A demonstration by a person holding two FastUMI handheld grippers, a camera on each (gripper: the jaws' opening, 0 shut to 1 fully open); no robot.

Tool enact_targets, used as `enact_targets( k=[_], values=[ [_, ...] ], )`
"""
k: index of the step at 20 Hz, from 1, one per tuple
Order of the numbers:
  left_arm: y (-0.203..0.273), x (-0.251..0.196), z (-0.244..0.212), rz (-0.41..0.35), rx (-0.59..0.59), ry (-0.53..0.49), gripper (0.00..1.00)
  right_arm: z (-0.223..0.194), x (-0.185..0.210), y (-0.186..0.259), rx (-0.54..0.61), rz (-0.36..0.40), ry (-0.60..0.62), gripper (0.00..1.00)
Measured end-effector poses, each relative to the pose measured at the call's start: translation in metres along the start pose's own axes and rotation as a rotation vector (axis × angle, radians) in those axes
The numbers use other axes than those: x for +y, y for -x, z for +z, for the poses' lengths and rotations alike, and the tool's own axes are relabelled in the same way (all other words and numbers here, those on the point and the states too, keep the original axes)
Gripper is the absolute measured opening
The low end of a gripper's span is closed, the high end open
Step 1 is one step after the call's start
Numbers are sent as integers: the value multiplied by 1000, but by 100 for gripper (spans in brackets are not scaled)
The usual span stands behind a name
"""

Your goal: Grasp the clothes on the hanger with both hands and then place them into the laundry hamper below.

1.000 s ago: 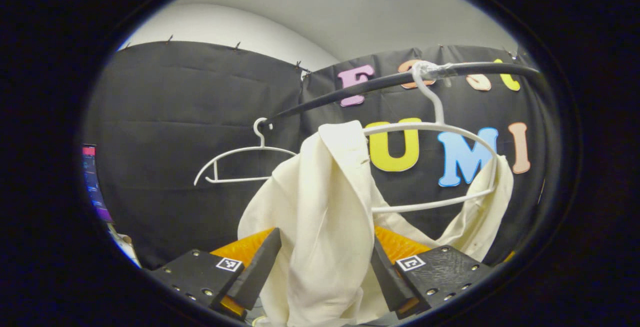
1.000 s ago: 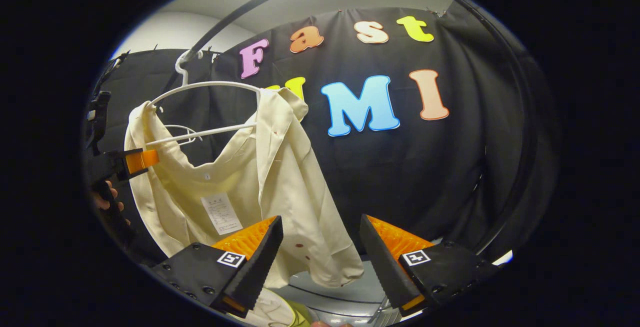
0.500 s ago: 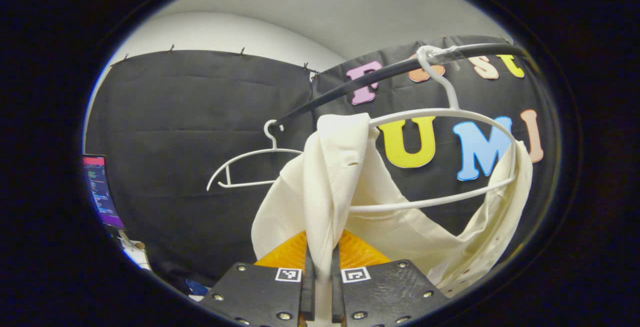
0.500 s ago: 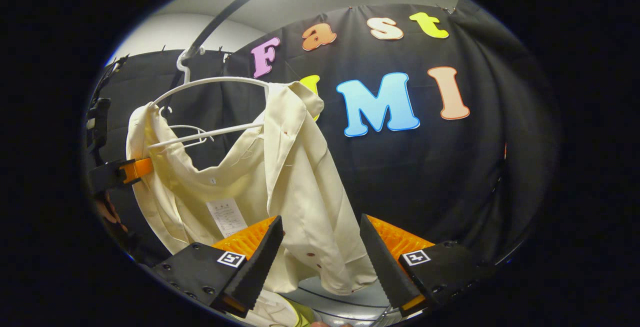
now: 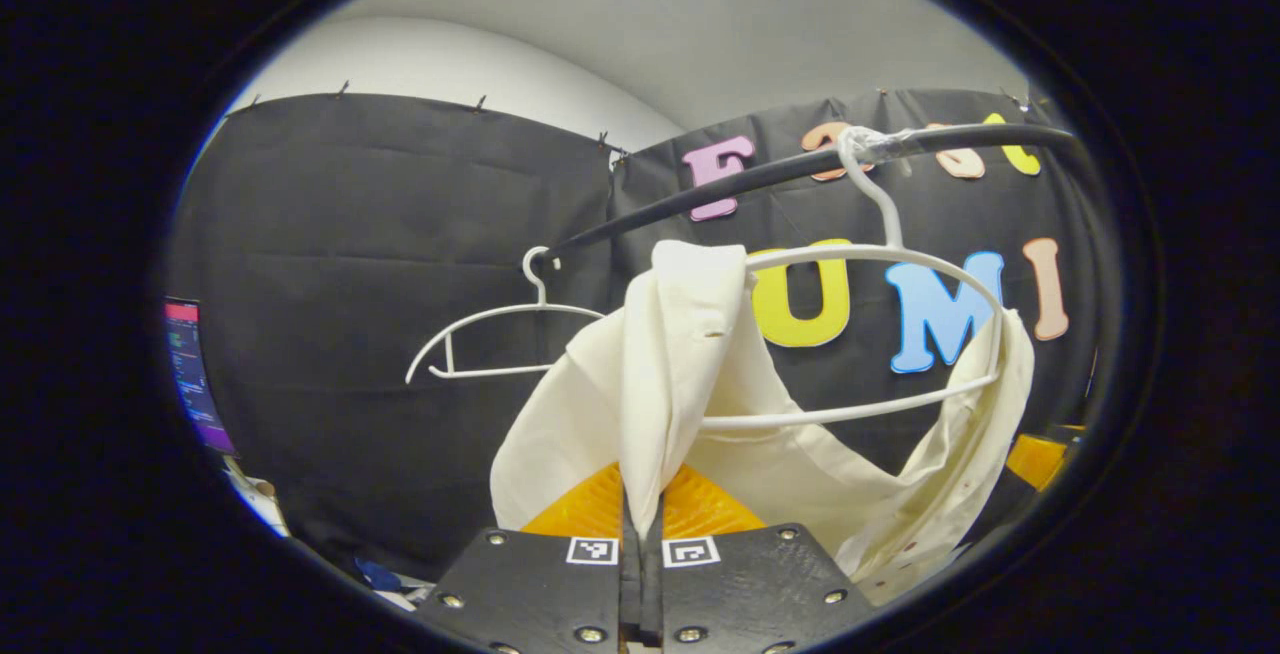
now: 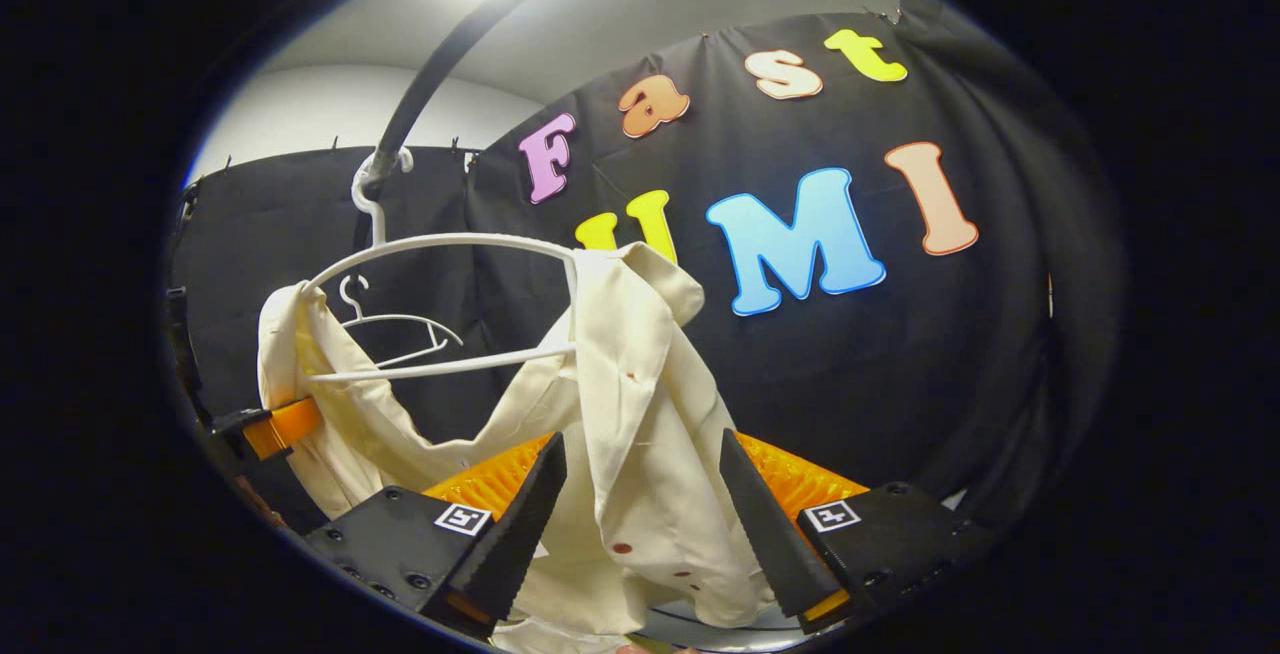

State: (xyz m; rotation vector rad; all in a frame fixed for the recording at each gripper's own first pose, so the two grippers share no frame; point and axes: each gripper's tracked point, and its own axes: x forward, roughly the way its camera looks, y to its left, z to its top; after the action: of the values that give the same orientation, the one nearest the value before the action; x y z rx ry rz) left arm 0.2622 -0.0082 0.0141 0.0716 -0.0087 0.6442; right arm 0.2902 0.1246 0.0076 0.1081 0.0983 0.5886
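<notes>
Black cloth lines the booth behind a dark rail (image 5: 700, 189) that curves across the top of both views, under a pale ceiling. From that rail hangs a white hanger (image 5: 880, 264), its hook taped to the rail, and the cream shirt (image 5: 680, 364) drapes over this hanger: one shoulder sits bunched at the hanger's end nearest the left gripper, the other shoulder is caught on the far end, and the collar sags below the hanger's lower bar. A second, bare white hanger (image 5: 490, 334) hangs farther along the same rail, beyond the shirt.

The left gripper (image 5: 640, 554) is closed tight on a fold of the shirt just below the near end of the hanger; the cloth runs down from the hanger straight into the seam between the two fingers, which press it from both sides. In the right gripper view this same gripper (image 6: 270, 429) shows at the shirt's far side, under the opposite end of the hanger (image 6: 440, 244).

The right gripper (image 6: 640, 524) stands spread wide, with the shirt's (image 6: 640, 414) hanging front panel passing down between its fingers. Whether either finger touches the cloth is unclear; they are not pressing it together. Small dark buttons dot the panel below the hanger.
</notes>
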Motion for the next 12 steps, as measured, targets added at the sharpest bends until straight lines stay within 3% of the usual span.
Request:
enact_targets(
  k=[6,8,12],
  values=[
    [1,0,1,2,-3,0,2,-7,0,-43,16,-38,22,98],
    [1,1,0,2,-4,-7,2,-8,-7,-53,2,-81,23,92],
    [0,-4,-1,-2,0,-15,2,-5,-21,-71,-26,-139,27,95]
  ],
)
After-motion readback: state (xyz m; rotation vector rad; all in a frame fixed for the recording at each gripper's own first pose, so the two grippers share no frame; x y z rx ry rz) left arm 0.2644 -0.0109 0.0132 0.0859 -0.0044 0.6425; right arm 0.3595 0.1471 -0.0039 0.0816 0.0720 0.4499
